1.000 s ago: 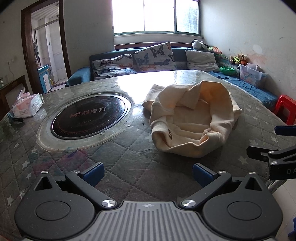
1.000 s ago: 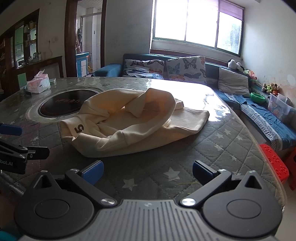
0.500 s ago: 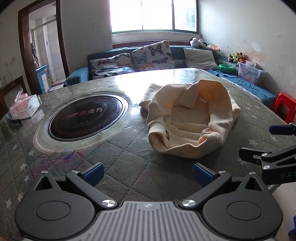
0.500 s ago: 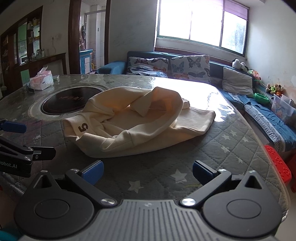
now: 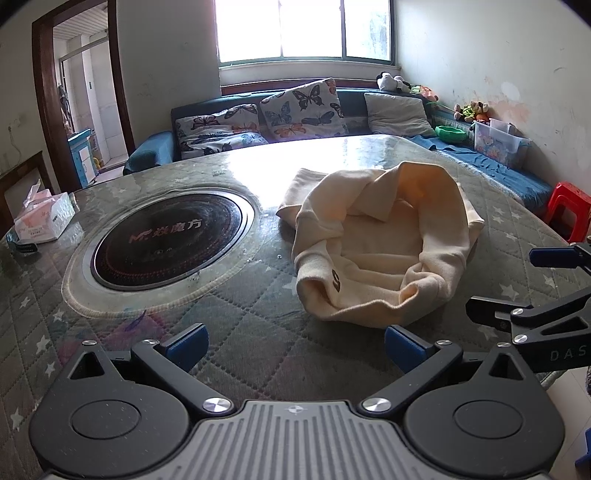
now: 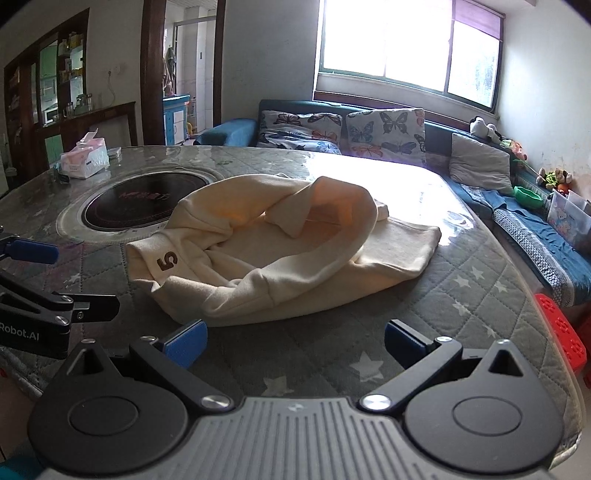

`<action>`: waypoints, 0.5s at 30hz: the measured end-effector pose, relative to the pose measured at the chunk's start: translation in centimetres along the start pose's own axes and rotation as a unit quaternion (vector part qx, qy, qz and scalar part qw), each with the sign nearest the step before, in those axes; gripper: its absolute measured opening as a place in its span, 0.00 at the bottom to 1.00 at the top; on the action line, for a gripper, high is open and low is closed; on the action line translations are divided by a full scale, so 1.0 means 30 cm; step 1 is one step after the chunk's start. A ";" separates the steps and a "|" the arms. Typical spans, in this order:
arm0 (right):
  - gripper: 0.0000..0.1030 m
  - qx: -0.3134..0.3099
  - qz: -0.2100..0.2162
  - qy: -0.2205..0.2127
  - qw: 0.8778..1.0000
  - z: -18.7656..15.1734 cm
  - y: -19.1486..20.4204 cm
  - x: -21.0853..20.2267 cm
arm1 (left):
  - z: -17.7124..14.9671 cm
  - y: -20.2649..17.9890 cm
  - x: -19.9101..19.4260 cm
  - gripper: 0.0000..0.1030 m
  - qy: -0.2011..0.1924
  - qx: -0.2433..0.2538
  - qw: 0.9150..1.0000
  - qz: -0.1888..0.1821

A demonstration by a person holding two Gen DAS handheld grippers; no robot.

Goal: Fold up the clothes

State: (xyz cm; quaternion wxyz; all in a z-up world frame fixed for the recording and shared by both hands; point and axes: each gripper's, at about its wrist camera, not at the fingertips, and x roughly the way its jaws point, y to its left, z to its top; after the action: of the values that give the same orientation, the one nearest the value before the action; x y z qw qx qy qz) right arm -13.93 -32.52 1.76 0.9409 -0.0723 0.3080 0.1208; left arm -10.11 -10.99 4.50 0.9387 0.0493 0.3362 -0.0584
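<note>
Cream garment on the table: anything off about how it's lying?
Yes. The cream garment is bunched, not flat: one part arches up in a hollow loop, a printed "5" faces sideways on a rolled edge. Nothing is spilled or damaged. Both tongs, left and right, are open, short of it.

Daylight from the overexposed window (image 5: 303, 29) glares off the table (image 5: 258, 162); both fisheye views sharp, edges bowed.

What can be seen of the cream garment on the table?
The cream garment looks like soft fleece, unfolded and crumpled in a loose ring with a raised fold arching over its middle. A dark "5" marks a cuff-like end. It lies on the quilted star-patterned table cover, beside the round inset cooktop. Neither gripper touches it.
</note>
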 end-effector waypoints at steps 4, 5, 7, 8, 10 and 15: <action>1.00 -0.003 0.001 -0.004 1.000 0.025 -0.002 0.012 | 0.021 0.002 0.009 1.00 -0.002 0.004 1.000 0.000; 1.00 -0.004 0.001 -0.005 1.000 0.032 -0.002 0.015 | 0.026 0.004 0.011 1.00 -0.003 0.006 1.000 -0.001; 1.00 -0.007 0.001 -0.007 1.000 0.045 -0.004 0.022 | 0.040 0.005 0.016 1.00 -0.005 0.010 1.000 -0.001; 1.00 -0.009 0.001 -0.008 1.000 0.052 -0.006 0.026 | 0.047 0.006 0.019 1.00 -0.007 0.012 1.000 -0.001; 1.00 -0.007 -0.001 -0.011 1.000 0.068 -0.011 0.032 | 0.064 0.013 0.022 1.00 -0.011 0.015 1.000 -0.004; 1.00 -0.009 -0.005 -0.017 1.000 0.113 -0.035 0.055 | 0.114 0.022 0.038 1.00 -0.023 0.026 0.999 -0.006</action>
State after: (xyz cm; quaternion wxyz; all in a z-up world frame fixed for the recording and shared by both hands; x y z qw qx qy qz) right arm -10.45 -32.52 3.55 0.9459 -0.0804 0.2905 0.1205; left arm -7.00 -10.87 6.43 0.9444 0.0700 0.3127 -0.0734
